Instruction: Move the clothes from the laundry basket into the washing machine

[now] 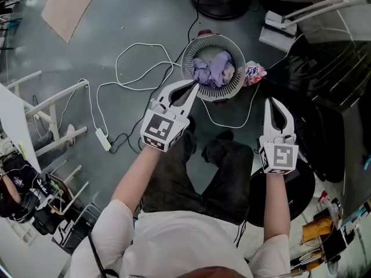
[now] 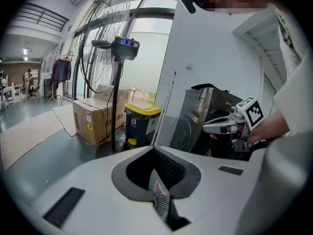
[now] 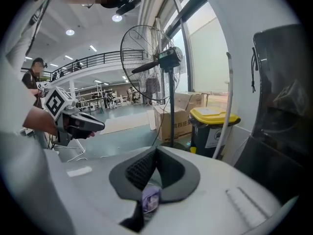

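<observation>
Clothes (image 1: 213, 69) in the laundry basket (image 1: 188, 54) lie just ahead of the left hand-held gripper (image 1: 195, 84). The right hand-held gripper (image 1: 271, 101) is farther off. Both are clenched and empty.

Grey floor (image 1: 133, 16) gleaming, white cable (image 1: 139, 44) snaking across it; pedestal fan (image 2: 126, 48) standing beside cardboard box (image 2: 93, 121), yellow-lidded bin (image 2: 142, 121); daylight pouring through window (image 2: 142, 58).

Clearance around laundry basket (image 1: 223, 93)
Basket mouth open from above; white cable (image 1: 134, 68) loops left and below, pink packet (image 1: 254, 73) beside right rim, washing machine (image 1: 330, 80) crowds right.
</observation>
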Demonstrator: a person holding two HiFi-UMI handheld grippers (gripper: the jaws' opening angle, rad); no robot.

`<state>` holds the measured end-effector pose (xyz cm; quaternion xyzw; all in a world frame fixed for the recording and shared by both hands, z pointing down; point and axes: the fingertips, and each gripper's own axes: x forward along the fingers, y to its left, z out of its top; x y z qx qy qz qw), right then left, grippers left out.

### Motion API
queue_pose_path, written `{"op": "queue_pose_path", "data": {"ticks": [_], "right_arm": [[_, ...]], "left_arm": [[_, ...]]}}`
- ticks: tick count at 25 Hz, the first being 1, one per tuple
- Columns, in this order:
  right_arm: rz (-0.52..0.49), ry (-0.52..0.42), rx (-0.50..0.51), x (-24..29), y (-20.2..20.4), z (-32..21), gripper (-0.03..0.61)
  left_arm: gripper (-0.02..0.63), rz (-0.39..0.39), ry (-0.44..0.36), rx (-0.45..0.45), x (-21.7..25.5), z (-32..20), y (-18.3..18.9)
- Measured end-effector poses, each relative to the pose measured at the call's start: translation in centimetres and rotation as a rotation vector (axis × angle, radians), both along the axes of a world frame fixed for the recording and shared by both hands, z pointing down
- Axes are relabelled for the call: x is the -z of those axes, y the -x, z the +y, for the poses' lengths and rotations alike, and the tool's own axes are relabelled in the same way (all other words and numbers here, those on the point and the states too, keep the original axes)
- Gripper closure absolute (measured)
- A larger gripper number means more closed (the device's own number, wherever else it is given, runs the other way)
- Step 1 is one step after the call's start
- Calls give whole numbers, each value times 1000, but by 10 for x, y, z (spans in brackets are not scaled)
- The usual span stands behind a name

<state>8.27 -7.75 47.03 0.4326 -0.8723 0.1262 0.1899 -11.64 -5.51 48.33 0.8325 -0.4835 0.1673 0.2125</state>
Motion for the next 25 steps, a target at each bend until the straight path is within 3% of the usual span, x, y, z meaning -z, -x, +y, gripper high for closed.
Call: {"op": "queue_pose_path", "data": {"ticks": [17,25], "right_arm": [[1,-129,103,-140,24,-49,568],[38,-186,187,-175,40,-53,568]], "left_arm": [[607,-65,-135,-93,-111,-48,1],[607,-61,-184,-66,-146,-58,12]]}}
